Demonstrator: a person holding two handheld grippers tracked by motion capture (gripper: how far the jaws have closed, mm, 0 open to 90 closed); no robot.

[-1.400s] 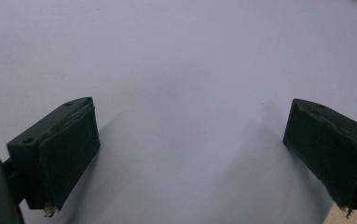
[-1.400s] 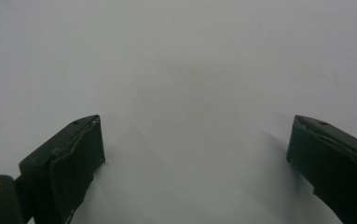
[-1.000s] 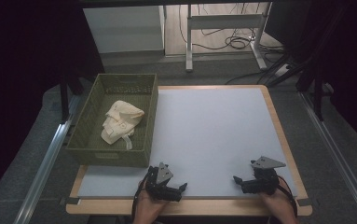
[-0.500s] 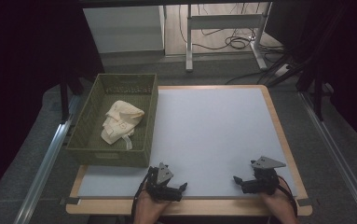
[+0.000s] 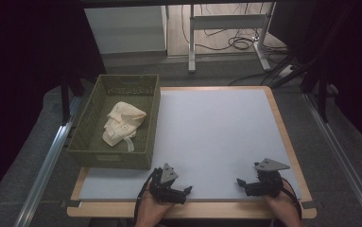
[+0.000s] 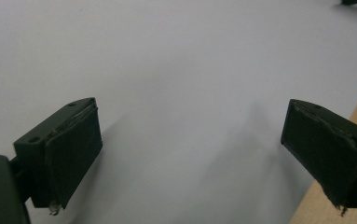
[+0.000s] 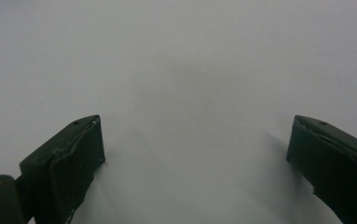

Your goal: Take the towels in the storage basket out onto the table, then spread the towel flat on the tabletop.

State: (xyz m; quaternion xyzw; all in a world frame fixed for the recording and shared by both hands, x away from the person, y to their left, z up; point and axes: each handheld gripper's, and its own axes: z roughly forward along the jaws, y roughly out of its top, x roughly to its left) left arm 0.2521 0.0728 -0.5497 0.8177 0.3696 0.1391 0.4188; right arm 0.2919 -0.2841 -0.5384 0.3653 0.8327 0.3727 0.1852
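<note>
The work surface is a pale grey mat laid on a wood-edged table, standing on a dark grey floor with cables and a metal frame leg beyond the far edge.

Left gripper: resting low at the near edge of the mat, held by the person's left hand. Its fingers are spread wide apart with bare mat between them; nothing is gripped. In the left gripper view the wooden border lies just beside one finger.

Right gripper: also at the near edge, held by the right hand, well apart from the left gripper. Its fingers are likewise released, with bare mat between them.

Green basket: set at the mat's far-left corner, partly overhanging the table edge, well apart from both sets of fingers and nearer the left gripper than the right.

Cream cloth: lies crumpled inside the basket, on its floor, a strap trailing toward the near wall. Neither gripper touches it.
</note>
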